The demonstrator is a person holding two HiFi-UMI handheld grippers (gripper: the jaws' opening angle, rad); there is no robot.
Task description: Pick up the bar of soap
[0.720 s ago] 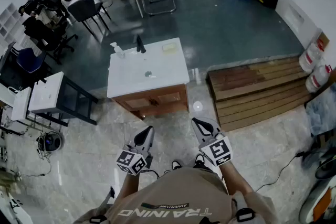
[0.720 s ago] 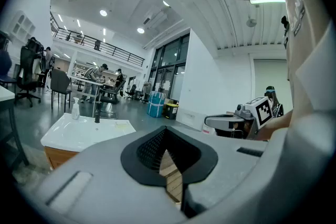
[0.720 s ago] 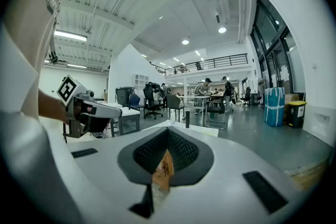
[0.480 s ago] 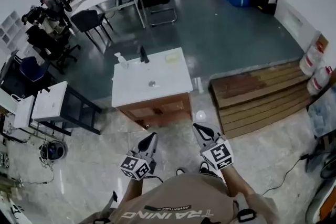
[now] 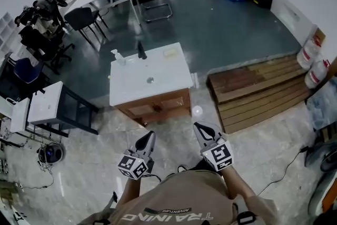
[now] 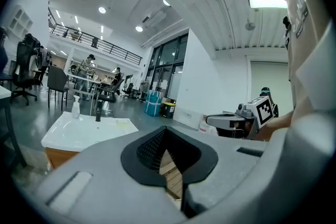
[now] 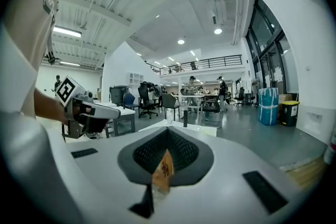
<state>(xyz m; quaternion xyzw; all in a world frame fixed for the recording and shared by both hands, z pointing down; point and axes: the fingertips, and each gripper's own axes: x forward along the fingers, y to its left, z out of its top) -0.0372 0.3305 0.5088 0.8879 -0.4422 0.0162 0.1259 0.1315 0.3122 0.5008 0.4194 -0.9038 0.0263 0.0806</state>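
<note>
You're standing back from the washstand, both grippers held low in front of you and close to level. Your left gripper (image 5: 148, 138) has its jaws brought together: the black dimpled pads meet, leaving only a small diamond-shaped gap, and nothing is clamped there. Your right gripper (image 5: 201, 130) matches it, jaws closed and empty, with textured black pads set into smooth grey plastic shells. Each gripper carries its cube of black-and-white square markers.

The bar of soap (image 5: 169, 52) is well ahead of you. It's a flat, pale-yellow rectangle on the far right corner of the glossy white countertop (image 5: 129, 87), well apart from both grippers. That top is a rounded square slab with a shallow basin and a small metal drain (image 5: 150, 80) in the middle, and it sits on a brown wooden cabinet (image 5: 158, 105). Along the back edge, left of the soap, stands a slim black faucet (image 5: 140, 50). Further left is a clear pump bottle (image 5: 115, 55).

Off to the right, a slatted wooden platform (image 5: 258, 89) lies on the floor. Under your feet are polished, marble-look tiles (image 5: 79, 166).
</note>
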